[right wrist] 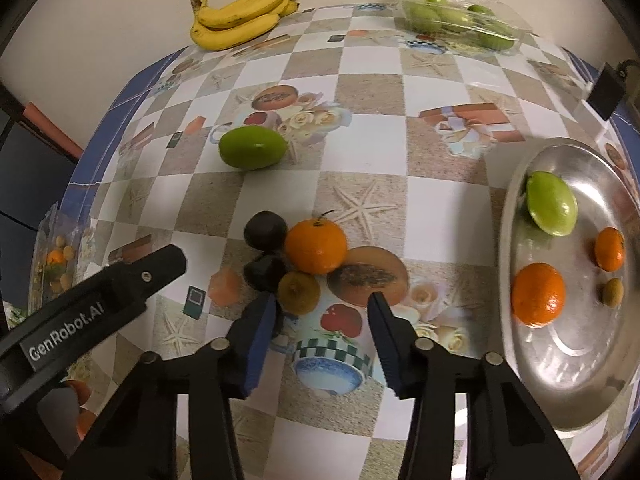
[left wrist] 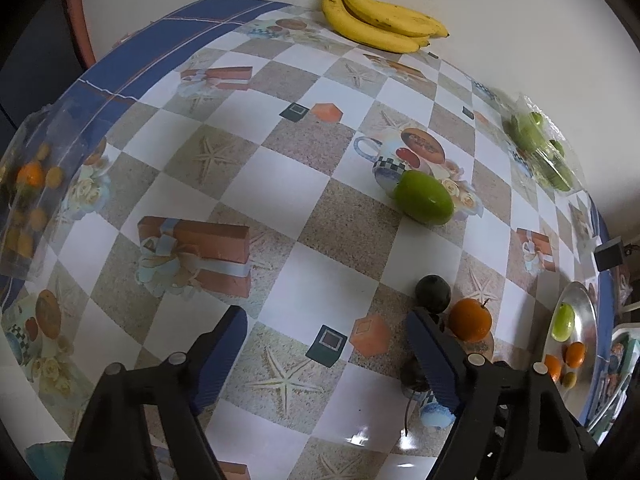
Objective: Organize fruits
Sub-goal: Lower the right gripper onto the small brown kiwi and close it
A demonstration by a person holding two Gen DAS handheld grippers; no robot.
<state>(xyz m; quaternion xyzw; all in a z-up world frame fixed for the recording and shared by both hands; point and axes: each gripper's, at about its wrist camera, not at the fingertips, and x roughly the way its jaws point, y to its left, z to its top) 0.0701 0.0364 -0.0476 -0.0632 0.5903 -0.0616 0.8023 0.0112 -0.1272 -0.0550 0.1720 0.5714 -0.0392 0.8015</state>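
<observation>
Hovering over the checked tablecloth [right wrist: 372,148], the right gripper [right wrist: 322,336] has its jaws wide apart and holds nothing; just ahead lies a touching cluster of one orange [right wrist: 316,246], two dark fruits [right wrist: 265,230] and a small brown fruit [right wrist: 299,292]. The left gripper [left wrist: 326,360] is likewise spread and empty. The metal plate [right wrist: 576,372] at right carries a green fruit [right wrist: 551,209] and two oranges [right wrist: 538,294].

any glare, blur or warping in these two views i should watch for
Left wrist view: strong fisheye bending of the table, white glare patches near the bottom, plate squeezed thin at the right edge. Right wrist view: same bending, soft reflections on the metal plate, its fruit slightly smeared, corners dark; the bananas stay sharp.
</observation>
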